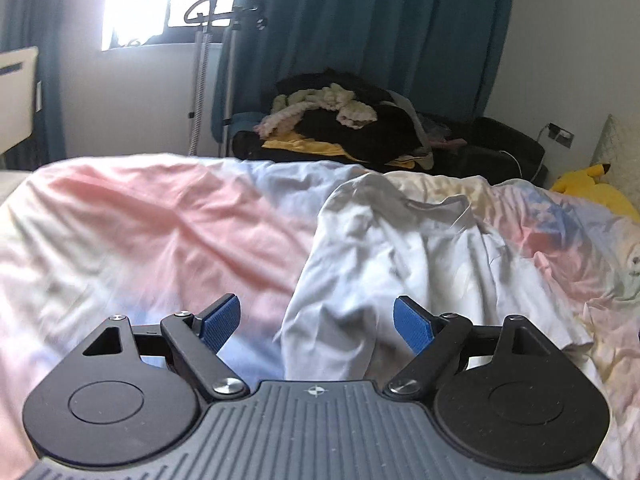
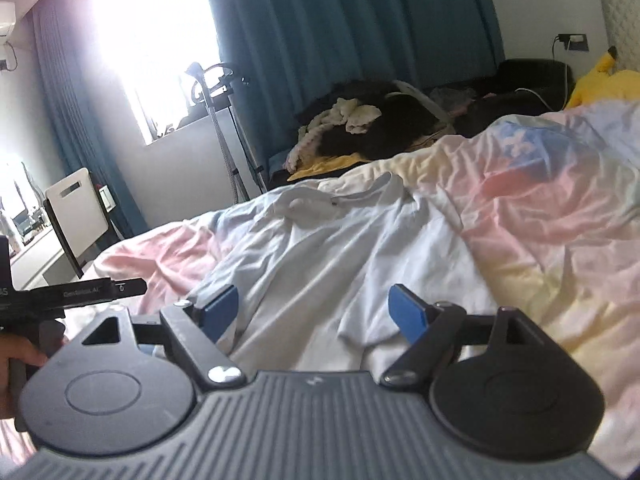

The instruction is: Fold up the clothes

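Observation:
A white shirt [image 1: 384, 256] lies crumpled on the pastel bedsheet [image 1: 152, 220], its neck end toward the far side. My left gripper [image 1: 318, 322] hovers open above the shirt's near edge, with nothing between its blue pads [image 1: 222, 320]. In the right wrist view the same white shirt [image 2: 340, 256] spreads across the bedsheet [image 2: 552, 216]. My right gripper [image 2: 314, 312] is open over the shirt's near part, its blue pads [image 2: 408, 312] apart and holding nothing. The left gripper's body and a hand [image 2: 20, 356] show at the left edge of that view.
A heap of dark, cream and yellow clothes [image 1: 340, 124] sits beyond the bed's far edge. A yellow plush toy [image 1: 592, 192] lies at the right. A garment steamer stand [image 1: 208, 64], teal curtains [image 1: 360, 32] and a bright window stand behind.

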`<action>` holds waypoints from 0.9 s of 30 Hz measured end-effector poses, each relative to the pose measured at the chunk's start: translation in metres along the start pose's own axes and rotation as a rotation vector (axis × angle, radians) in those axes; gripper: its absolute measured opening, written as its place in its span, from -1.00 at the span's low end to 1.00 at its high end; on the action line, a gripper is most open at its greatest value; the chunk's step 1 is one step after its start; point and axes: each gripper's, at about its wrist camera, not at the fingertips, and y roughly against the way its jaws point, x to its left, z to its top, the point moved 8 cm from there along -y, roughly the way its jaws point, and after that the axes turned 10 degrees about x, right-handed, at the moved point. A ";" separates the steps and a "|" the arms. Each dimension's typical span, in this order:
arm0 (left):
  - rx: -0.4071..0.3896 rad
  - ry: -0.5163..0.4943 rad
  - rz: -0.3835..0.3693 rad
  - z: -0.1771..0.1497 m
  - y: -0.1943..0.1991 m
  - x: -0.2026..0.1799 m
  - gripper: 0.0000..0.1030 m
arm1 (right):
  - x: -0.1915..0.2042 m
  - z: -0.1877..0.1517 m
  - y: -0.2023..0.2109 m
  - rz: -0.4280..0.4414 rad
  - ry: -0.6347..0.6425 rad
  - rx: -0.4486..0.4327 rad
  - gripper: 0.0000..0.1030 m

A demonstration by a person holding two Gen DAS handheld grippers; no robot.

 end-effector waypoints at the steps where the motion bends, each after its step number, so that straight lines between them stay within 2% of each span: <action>1: 0.006 0.019 -0.002 -0.006 -0.001 0.003 0.67 | 0.002 -0.006 0.000 0.009 0.000 0.000 0.61; 4: 0.028 0.044 0.006 -0.018 -0.009 0.008 0.67 | 0.004 -0.023 -0.007 0.021 -0.010 0.017 0.61; 8: 0.056 -0.006 0.042 -0.026 -0.021 -0.001 0.66 | 0.008 -0.033 -0.019 0.016 0.021 0.048 0.61; 15: 0.080 -0.066 0.090 -0.032 -0.045 -0.004 0.65 | 0.010 -0.033 -0.032 0.056 0.013 0.058 0.61; 18: 0.100 -0.072 0.103 -0.034 -0.059 -0.001 0.57 | 0.009 -0.031 -0.037 0.075 0.002 0.064 0.61; 21: 0.100 -0.092 0.080 -0.033 -0.064 -0.004 0.35 | 0.008 -0.029 -0.041 0.091 -0.007 0.067 0.61; 23: 0.095 -0.108 0.058 -0.031 -0.066 -0.006 -0.22 | 0.007 -0.029 -0.043 0.100 -0.015 0.073 0.61; 24: 0.093 -0.118 0.050 -0.030 -0.066 -0.008 -0.36 | 0.005 -0.028 -0.044 0.104 -0.021 0.072 0.61; 25: 0.093 -0.138 0.059 -0.028 -0.064 -0.011 -0.61 | 0.004 -0.027 -0.044 0.107 -0.030 0.071 0.61; 26: 0.080 -0.164 0.068 -0.023 -0.059 -0.013 -0.78 | 0.002 -0.026 -0.044 0.111 -0.040 0.071 0.61; 27: 0.067 -0.189 0.078 -0.018 -0.054 -0.016 -0.80 | -0.001 -0.025 -0.044 0.118 -0.054 0.070 0.61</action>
